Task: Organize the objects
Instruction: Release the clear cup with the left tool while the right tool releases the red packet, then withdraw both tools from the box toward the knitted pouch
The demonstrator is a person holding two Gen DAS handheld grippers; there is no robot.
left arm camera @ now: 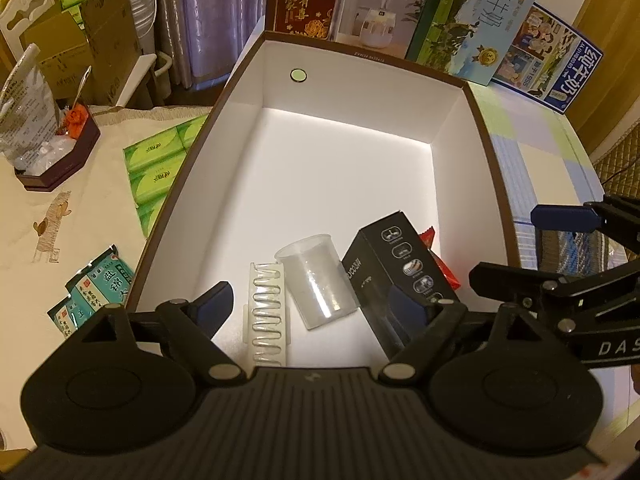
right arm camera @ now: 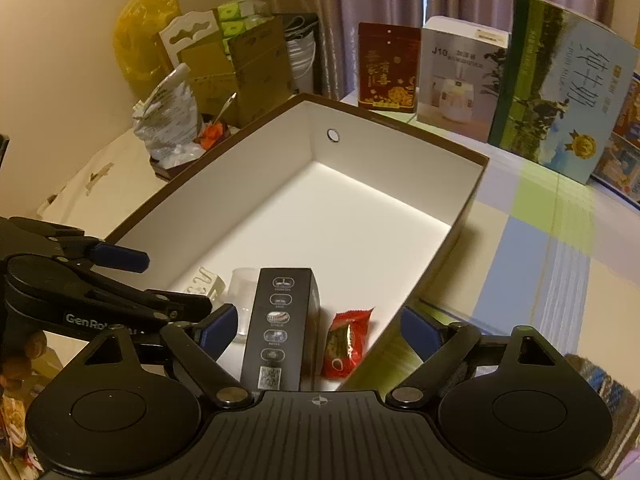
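A large white-lined brown box (left arm camera: 486,132) (right arm camera: 472,196) sits on the table. At its near end lie a clear blister tray (left arm camera: 267,312), a clear plastic cup (left arm camera: 316,280) (right arm camera: 244,292), a black carton (left arm camera: 394,268) (right arm camera: 280,328) and a red snack packet (right arm camera: 347,342) (left arm camera: 440,260). My left gripper (left arm camera: 316,304) is open and empty above the near end of the box. My right gripper (right arm camera: 316,328) is open and empty over the black carton and the red packet. It also shows at the right in the left wrist view (left arm camera: 532,240).
Green tissue packs (left arm camera: 160,168) and teal sachets (left arm camera: 92,288) lie left of the box. A dark tray with a plastic bag (left arm camera: 52,152) stands further left. Printed cartons (left arm camera: 472,24) (right arm camera: 560,88) stand behind the box. A checked cloth (right arm camera: 560,248) covers the table at right.
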